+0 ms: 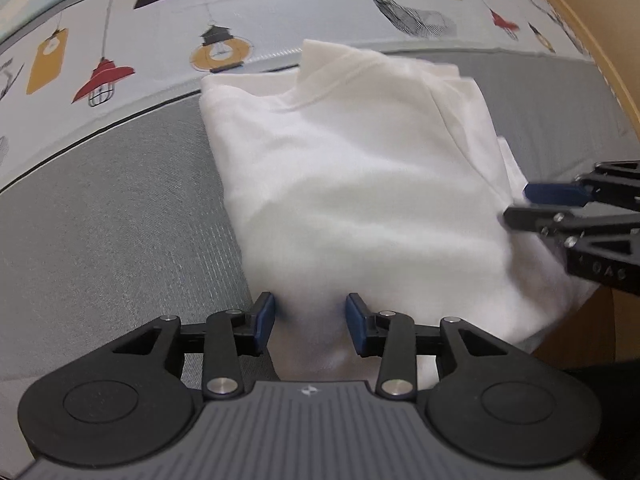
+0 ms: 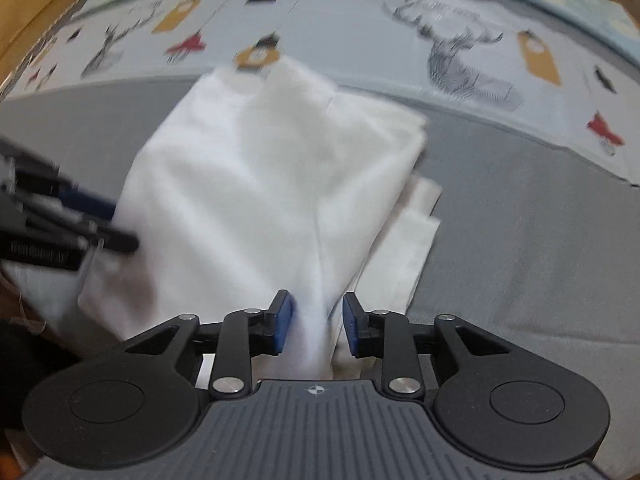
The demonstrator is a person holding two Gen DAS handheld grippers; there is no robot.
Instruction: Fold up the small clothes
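Grey bedding (image 1: 120,208) with a deer-and-lantern printed sheet (image 1: 280,8) carries the folded white garment (image 1: 360,168) at its middle. Left gripper (image 1: 310,322) and right gripper (image 2: 318,320) each straddle its near edge, jaws partly apart, not pinching.

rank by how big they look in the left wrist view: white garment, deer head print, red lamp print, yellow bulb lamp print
1. white garment, by far the largest
2. deer head print
3. red lamp print and yellow bulb lamp print: about alike, and the fisheye makes ranking them unsure
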